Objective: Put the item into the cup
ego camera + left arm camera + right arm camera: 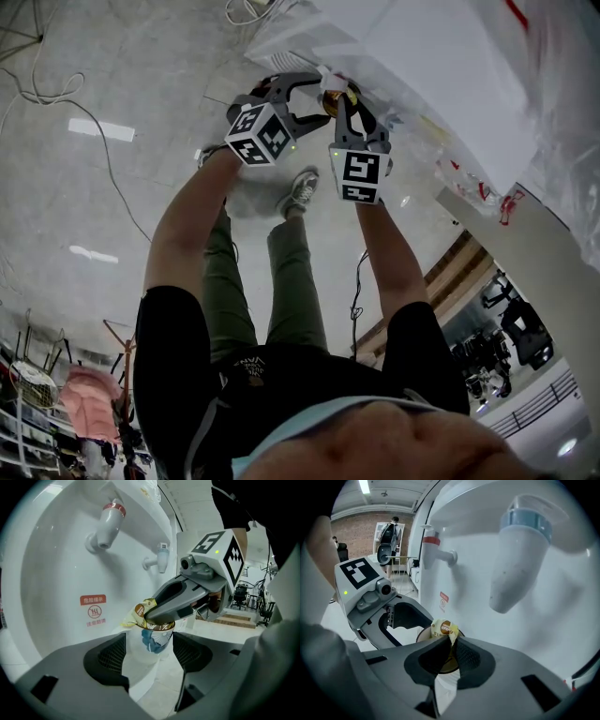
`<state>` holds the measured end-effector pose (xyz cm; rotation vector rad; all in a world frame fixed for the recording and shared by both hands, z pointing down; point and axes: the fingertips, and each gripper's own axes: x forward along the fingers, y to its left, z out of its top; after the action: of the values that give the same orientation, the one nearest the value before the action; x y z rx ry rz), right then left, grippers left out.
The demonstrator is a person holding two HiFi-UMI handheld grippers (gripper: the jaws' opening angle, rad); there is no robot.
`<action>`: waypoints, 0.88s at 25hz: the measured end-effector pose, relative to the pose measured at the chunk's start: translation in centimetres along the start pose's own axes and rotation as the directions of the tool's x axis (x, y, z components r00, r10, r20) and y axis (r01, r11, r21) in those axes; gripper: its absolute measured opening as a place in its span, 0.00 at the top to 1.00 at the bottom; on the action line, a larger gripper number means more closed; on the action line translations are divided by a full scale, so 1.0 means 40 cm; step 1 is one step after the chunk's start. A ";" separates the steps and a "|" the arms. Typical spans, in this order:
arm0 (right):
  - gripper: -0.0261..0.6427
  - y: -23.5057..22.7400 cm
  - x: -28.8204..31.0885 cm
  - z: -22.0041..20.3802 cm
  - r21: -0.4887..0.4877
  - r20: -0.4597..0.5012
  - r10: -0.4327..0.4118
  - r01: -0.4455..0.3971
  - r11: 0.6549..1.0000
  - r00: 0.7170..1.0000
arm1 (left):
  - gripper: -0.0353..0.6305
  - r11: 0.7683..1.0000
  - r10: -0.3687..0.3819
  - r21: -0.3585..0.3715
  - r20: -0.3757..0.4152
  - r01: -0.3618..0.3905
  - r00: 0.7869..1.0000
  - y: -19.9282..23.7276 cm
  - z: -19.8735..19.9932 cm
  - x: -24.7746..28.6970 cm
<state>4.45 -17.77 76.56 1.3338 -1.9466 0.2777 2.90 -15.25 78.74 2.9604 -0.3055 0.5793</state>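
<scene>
— White plastic first: what is the big curved thing in front of the person?

— A water dispenser (56, 573), by far the largest thing here. 2 taps stick out of its front, a red-capped tap (110, 523) and a blue-capped tap (160, 559), well apart from each other. A red label (93, 611) is stuck on the body under the red one.

— And the 2 grippers?

— Both are raised close to the dispenser's front, their tips meeting. The left gripper (149, 654) has its jaws set about a cup's width apart, one pad against each side of a cup (153, 643). The cup is upright, off any surface, carried only by those jaws.

— What sort of cup?

— Pale paper with a blue print on its wall and a brownish rim. It sits lower than both taps.

— The right gripper?

— The right gripper (452, 645) comes in over the cup's mouth, its jaws drawn nearly together. They pinch a small yellow packet (443, 629) with a round brown mark on it.

— So where is the packet just now?

— Right at the cup's rim, touching it on the side nearer the red label. Its top end sticks up above the rim (138, 613). How far its lower end reaches inside I cannot tell, since the jaws cover the opening.
</scene>
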 end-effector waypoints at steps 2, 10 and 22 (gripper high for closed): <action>0.86 0.003 0.003 0.001 -0.006 0.000 0.003 -0.003 1.000 1.000 | 0.47 1.000 0.000 0.000 0.003 0.000 1.000 0.002 -0.002 -0.002; 0.84 0.004 -0.005 0.003 0.042 0.026 0.015 -0.016 0.999 1.000 | 0.47 0.999 0.021 -0.023 -0.010 -0.021 1.000 0.010 -0.024 -0.029; 0.70 0.003 -0.093 0.020 0.163 0.075 -0.039 0.026 0.986 0.996 | 0.47 0.998 0.039 -0.050 0.000 -0.039 0.999 -0.012 0.019 -0.110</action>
<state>4.63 -15.53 73.50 1.5002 -1.9999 0.3797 -0.73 -14.12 76.33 2.9126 -0.3727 0.5663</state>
